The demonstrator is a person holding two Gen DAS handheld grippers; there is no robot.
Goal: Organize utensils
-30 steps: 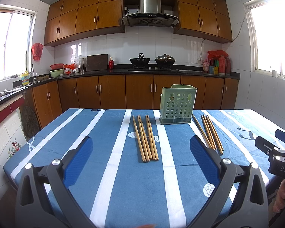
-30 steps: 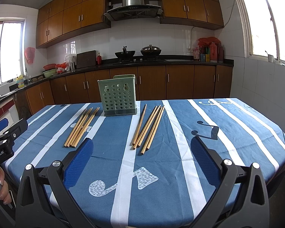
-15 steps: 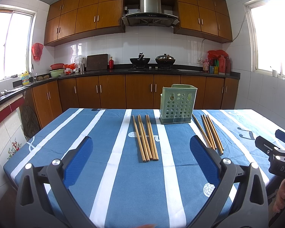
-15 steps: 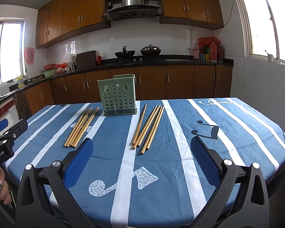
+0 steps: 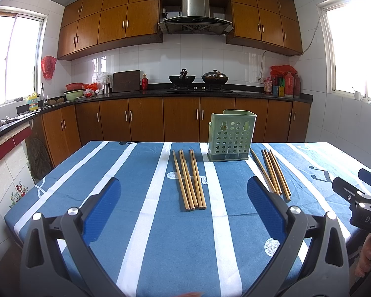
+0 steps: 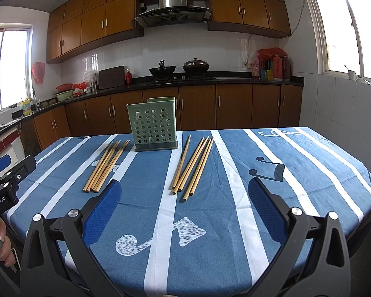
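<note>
A home kitchen is shown. Brown wooden wall cabinets (image 5: 111, 22) are hung at twelve o'clock around a steel range hood (image 5: 195, 17), with two dark woks (image 5: 197, 78) set on the black countertop (image 5: 160, 93) below. White tiled walls are lit by windows (image 5: 14, 59) at nine and three o'clock. A blue striped tablecloth (image 5: 160, 235) is spread at six o'clock.

Two bundles of wooden chopsticks (image 5: 189, 179) (image 5: 272, 173) lie flat, flanking an upright, empty-looking green perforated holder (image 5: 228, 136).
</note>
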